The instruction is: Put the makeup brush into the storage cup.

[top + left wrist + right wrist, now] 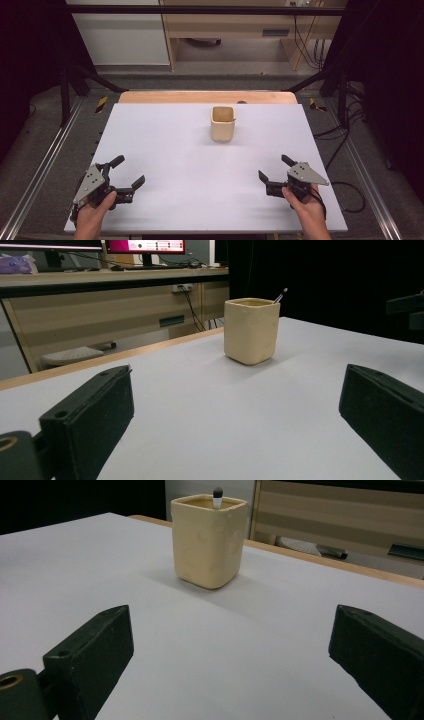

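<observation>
A cream square cup [222, 123] stands upright on the white table [165, 150], past its middle toward the far edge. A thin pen leans inside it, its tip poking over the rim [281, 294] [218, 496]. The cup [251, 330] [209, 540] lies ahead of both grippers. My left gripper [128, 171] rests near the front left of the table, open, nothing between its jaws. My right gripper [274, 168] sits near the front right, open and holding nothing. Each one is well short of the cup.
A wooden strip [207, 97] borders the table's far edge. Metal rails [45, 160] run along both sides, and cables [345, 137] lie on the floor at the right. A desk with drawers [100, 315] stands beyond the table.
</observation>
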### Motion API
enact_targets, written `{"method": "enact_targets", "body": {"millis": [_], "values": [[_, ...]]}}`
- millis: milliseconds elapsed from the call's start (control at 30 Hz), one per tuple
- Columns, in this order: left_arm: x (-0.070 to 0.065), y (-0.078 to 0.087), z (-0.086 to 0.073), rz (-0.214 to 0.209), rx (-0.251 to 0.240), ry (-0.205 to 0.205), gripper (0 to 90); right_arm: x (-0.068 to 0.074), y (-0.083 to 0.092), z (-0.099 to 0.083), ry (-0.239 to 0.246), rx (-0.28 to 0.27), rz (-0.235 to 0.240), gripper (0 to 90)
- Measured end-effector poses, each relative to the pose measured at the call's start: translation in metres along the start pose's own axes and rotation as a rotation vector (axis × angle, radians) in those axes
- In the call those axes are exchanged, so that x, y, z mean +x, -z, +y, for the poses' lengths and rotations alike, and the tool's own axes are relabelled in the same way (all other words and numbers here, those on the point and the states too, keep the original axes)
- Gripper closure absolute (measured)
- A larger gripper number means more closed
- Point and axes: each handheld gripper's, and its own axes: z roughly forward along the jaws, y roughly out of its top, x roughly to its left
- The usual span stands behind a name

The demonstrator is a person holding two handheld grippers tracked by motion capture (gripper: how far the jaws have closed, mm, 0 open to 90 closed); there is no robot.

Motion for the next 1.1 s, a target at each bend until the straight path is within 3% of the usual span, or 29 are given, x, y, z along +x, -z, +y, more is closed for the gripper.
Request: {"method": "enact_targets", "body": {"millis": [400,1100], "values": [[0.0,0.001,0.0,-0.008,-0.003,0.001,0.9,-0.004,0.011,-0.007,-0.01,-0.009,-0.006,4.4],[-0.001,0.003,0.002,-0.022,-0.01,0.001,0.8,-0.006,0.024,-0.015,-0.006,-0.052,0.024,4.2]]}}
